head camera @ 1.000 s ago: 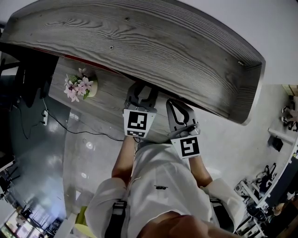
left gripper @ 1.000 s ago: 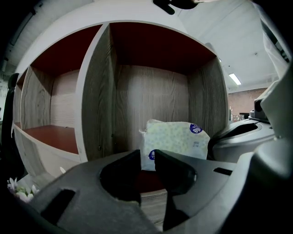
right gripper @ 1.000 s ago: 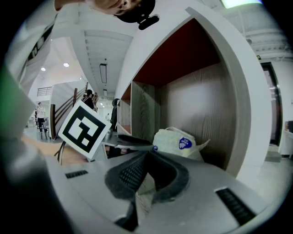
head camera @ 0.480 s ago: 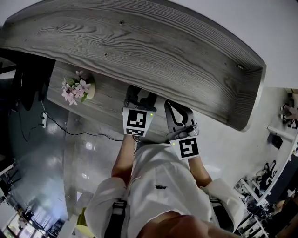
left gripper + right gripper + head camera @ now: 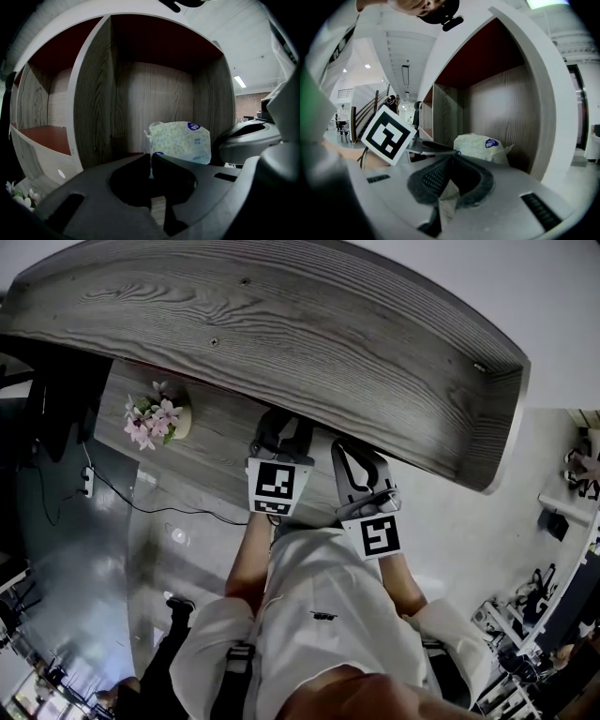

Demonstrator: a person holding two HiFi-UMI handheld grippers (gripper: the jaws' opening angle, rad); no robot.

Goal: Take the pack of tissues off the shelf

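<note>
The pack of tissues [image 5: 180, 142], pale with a small floral print and blue labels, stands in a wood-lined shelf compartment [image 5: 154, 93], straight ahead of both grippers and apart from them. My left gripper [image 5: 151, 158] is shut with nothing in it, its tips a short way in front of the pack. In the right gripper view the pack [image 5: 480, 146] lies just beyond my right gripper [image 5: 452, 157], which is also shut and empty. From the head view the left gripper [image 5: 279, 439] and right gripper [image 5: 361, 470] point side by side under the shelf's grey top [image 5: 281, 324], which hides the pack.
A pot of pink flowers [image 5: 157, 416] stands on the ledge to the left. A second compartment [image 5: 47, 117] lies left of a wooden divider [image 5: 93, 103]. Cables cross the glossy floor [image 5: 141, 507]. Another person's leg [image 5: 169, 643] shows at the lower left.
Both grippers have stayed almost still at the shelf front, still shut. A person's leg has come into the head view at the lower left.
</note>
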